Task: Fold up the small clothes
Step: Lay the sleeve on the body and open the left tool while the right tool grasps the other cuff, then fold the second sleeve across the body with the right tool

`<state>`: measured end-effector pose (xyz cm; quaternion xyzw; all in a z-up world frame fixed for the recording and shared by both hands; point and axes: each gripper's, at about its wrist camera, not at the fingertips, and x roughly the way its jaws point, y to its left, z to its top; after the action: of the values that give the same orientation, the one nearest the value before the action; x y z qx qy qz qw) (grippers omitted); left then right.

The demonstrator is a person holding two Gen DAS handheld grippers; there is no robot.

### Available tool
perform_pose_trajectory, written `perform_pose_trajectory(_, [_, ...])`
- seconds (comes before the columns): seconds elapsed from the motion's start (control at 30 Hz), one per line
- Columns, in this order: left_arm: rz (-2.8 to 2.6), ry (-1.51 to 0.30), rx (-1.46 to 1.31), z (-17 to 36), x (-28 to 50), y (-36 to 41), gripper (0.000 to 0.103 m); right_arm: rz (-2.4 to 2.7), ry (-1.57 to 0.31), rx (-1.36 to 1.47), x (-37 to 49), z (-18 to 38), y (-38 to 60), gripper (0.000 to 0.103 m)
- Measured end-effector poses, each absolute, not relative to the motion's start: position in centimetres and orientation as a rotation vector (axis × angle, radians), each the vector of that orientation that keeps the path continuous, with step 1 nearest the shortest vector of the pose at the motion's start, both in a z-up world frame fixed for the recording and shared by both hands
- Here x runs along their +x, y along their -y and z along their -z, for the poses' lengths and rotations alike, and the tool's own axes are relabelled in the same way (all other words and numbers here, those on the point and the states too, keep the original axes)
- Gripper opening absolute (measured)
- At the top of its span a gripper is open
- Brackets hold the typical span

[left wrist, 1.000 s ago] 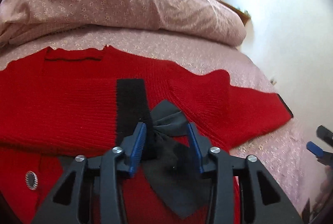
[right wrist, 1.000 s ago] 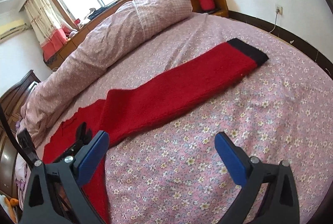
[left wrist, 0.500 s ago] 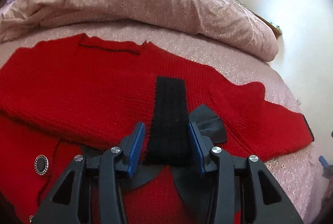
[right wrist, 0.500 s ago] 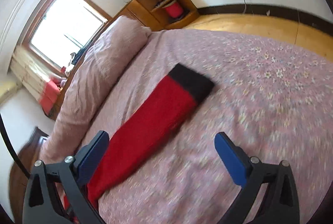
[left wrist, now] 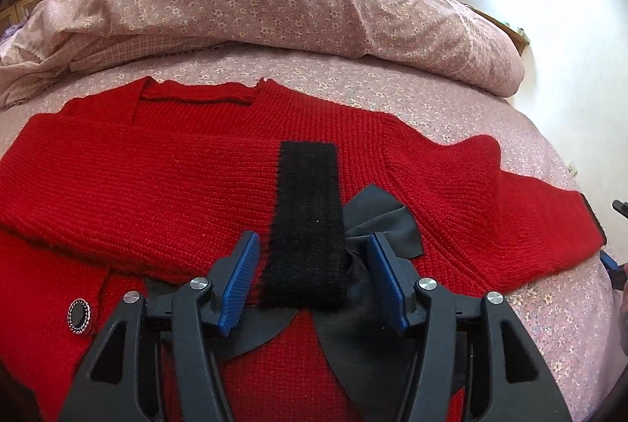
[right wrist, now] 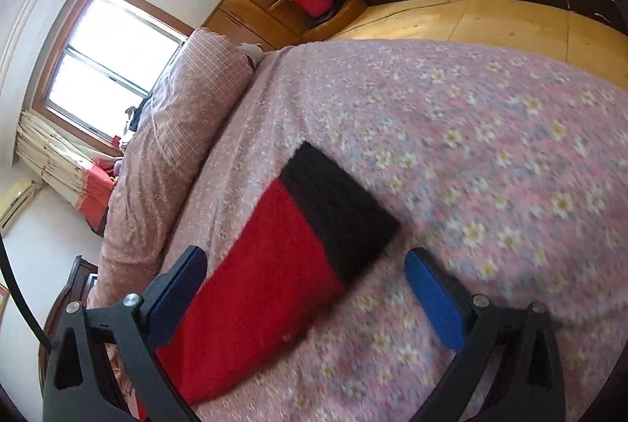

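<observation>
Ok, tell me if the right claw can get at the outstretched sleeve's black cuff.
Probably yes: the right claw is open, the black cuff lies flat on the bedspread just ahead of its fingers, and nothing covers it.

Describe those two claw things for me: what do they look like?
Both look alike: the left claw and the right claw each have two black plastic arms with triangular cut-outs and silver screws, tipped with flat blue pads, ribbed on the left claw. A thin black cable curves beside the right one.
</observation>
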<state>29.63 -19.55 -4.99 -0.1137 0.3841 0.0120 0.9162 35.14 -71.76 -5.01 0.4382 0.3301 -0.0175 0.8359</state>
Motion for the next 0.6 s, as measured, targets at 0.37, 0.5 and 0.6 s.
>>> perform_pose_trajectory(0.37, [-0.019,-0.788,-0.246,5.1,29.6,19.4,0.052,-0.039,-0.594,0.983,36.3,5.6,71.1,0.092])
perform_pose_trajectory(0.5, [-0.009,-0.785,-0.262,5.1,29.6,19.1,0.052,0.028,-0.587,0.968,36.2,6.2,71.2,0.059])
perform_pose_trajectory(0.6, [0.036,-0.779,-0.308,4.5,29.5,18.3,0.052,0.125,-0.637,1.051,35.8,7.2,71.8,0.011])
